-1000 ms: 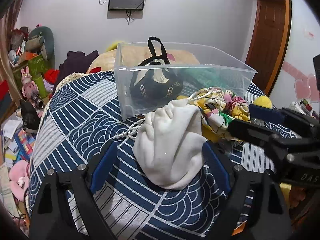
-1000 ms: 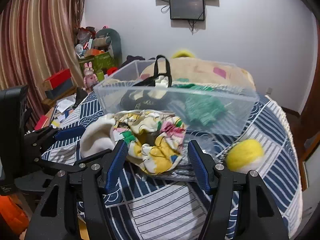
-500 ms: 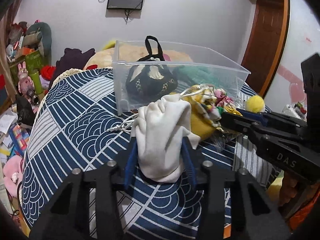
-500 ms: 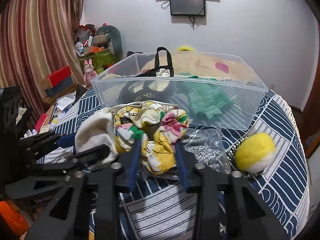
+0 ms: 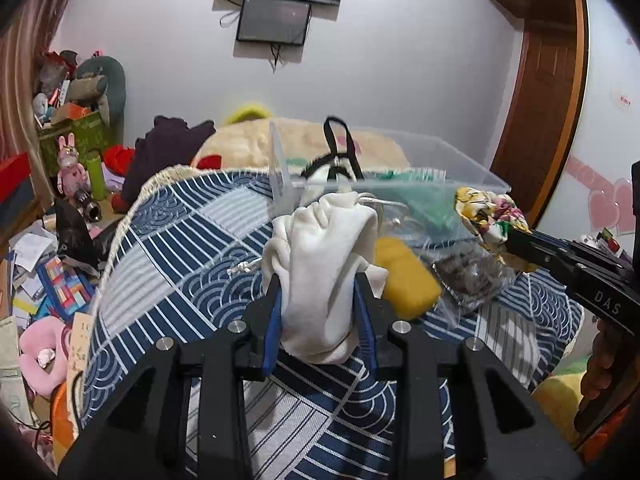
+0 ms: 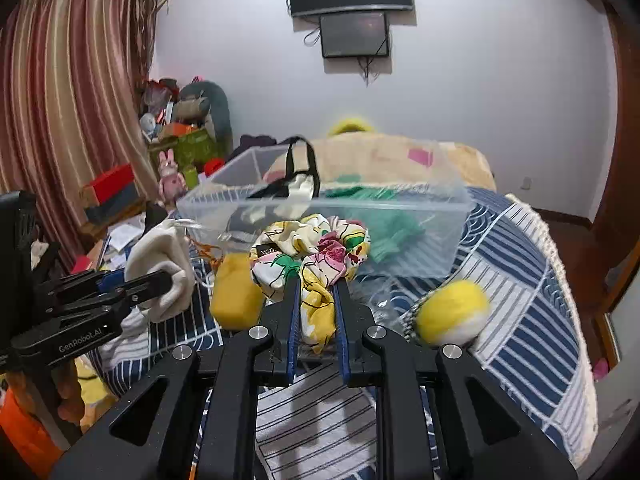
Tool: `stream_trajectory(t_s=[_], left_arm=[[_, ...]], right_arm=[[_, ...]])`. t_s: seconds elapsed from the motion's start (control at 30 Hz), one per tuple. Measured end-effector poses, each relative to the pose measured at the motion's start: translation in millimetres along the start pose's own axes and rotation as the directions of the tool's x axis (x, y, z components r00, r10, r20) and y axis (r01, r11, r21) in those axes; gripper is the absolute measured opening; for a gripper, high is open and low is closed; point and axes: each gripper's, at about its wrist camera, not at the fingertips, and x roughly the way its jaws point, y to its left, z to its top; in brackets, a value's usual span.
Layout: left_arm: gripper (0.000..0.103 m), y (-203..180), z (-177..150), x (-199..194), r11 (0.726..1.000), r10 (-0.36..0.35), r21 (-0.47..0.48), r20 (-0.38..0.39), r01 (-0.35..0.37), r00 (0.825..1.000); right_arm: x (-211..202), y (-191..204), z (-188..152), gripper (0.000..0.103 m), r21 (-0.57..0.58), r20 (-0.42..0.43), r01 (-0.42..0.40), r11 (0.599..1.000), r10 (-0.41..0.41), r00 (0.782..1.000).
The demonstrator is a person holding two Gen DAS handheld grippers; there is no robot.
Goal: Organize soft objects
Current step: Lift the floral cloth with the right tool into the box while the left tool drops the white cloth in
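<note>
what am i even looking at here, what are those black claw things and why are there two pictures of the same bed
The black claws are two-finger tools that a person holds, one in each hand; no robot is involved. Each carries a wide-angle camera looking along its fingers, so the two pictures are one moment from two sides.

In the left camera's picture, the left hand-held gripper is shut on a white cloth pouch. In the right camera's picture, the right hand-held gripper is shut on a flowery fabric bundle.

Both work over a blue patterned bedspread. On it stand a clear plastic bin holding a black bag and something green, plus a yellow block and a yellow fuzzy ball.
</note>
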Motion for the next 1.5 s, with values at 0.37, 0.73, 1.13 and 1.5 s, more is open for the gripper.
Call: stream_trajectory(t_s=[0.37,0.73,1.13,1.5], left_arm=[[0.033,-11,40,-21,1.0,-0.012,0.028,0.108,0.009,0.994],[0.033,-19,78,-20,0.999,-0.016,0.042,0.189,0.008,0.982],[0.033,-25,102,19,0.999,-0.008,0.034,0.159,0.003,0.987],[0.033,-41,98,68,0.997,-0.009,0.081,0.049,0.005,0.999]], right_arm=[[-27,-6,22,0.014,-0.013,0.091,0.056,0.998,-0.055,0.994],[-32,-12,53,0.014,-0.008,0.192,0.083,0.996,-0.08,0.978],[-2,-17,67,0.014,-0.014,0.171,0.112,0.994,-0.108,0.979],[39,-22,64,0.014,-0.001,0.066,0.08,0.997,-0.079,0.995]])
